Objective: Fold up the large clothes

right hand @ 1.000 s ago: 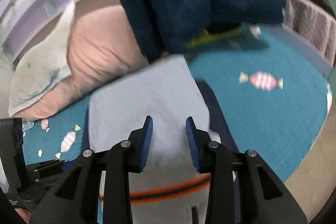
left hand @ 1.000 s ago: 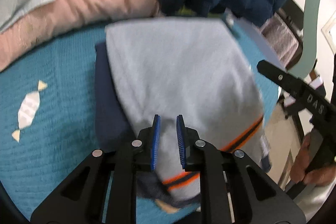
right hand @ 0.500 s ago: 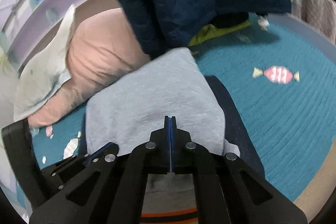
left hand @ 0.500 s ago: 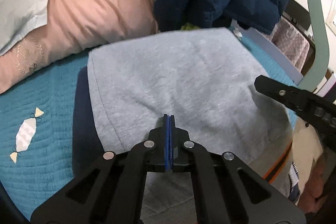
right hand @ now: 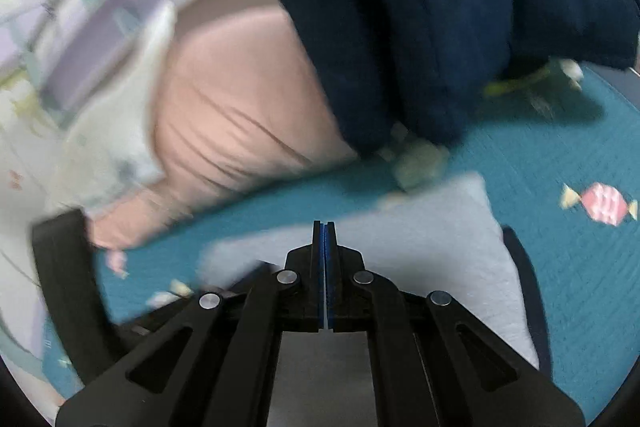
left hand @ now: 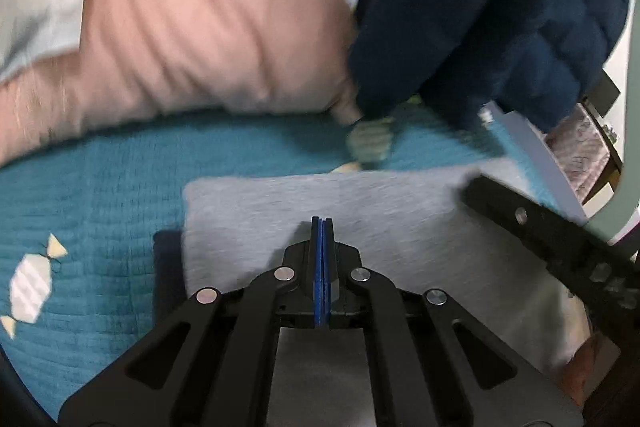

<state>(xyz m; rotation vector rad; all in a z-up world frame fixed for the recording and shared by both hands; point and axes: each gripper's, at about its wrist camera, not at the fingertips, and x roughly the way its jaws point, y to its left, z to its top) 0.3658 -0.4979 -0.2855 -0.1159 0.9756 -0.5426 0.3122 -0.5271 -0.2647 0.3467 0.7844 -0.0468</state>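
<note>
A light grey garment (left hand: 400,211) lies folded on the teal bedspread (left hand: 100,187), with a dark navy layer (left hand: 168,267) showing under its left edge. My left gripper (left hand: 322,223) is shut, its blue pads pressed together over the grey cloth, which runs under them toward the camera. In the right wrist view the same grey garment (right hand: 420,227) shows the navy layer (right hand: 524,279) along its right side. My right gripper (right hand: 324,227) is shut on it the same way. Each gripper's black frame shows in the other's view, the right one (left hand: 540,227) and the left one (right hand: 64,267).
A pink pillow (left hand: 208,27) and a navy quilted jacket (left hand: 480,7) lie just beyond the garment's far edge. A small pale green item (left hand: 370,143) sits between them. The bed's edge runs at the right (left hand: 532,155). A hand (left hand: 580,375) shows at the lower right.
Both grippers went from open around the garment's striped hem to shut. They then moved forward and down; the pillow and jacket loom larger and the grey cloth's far edge lies closer.
</note>
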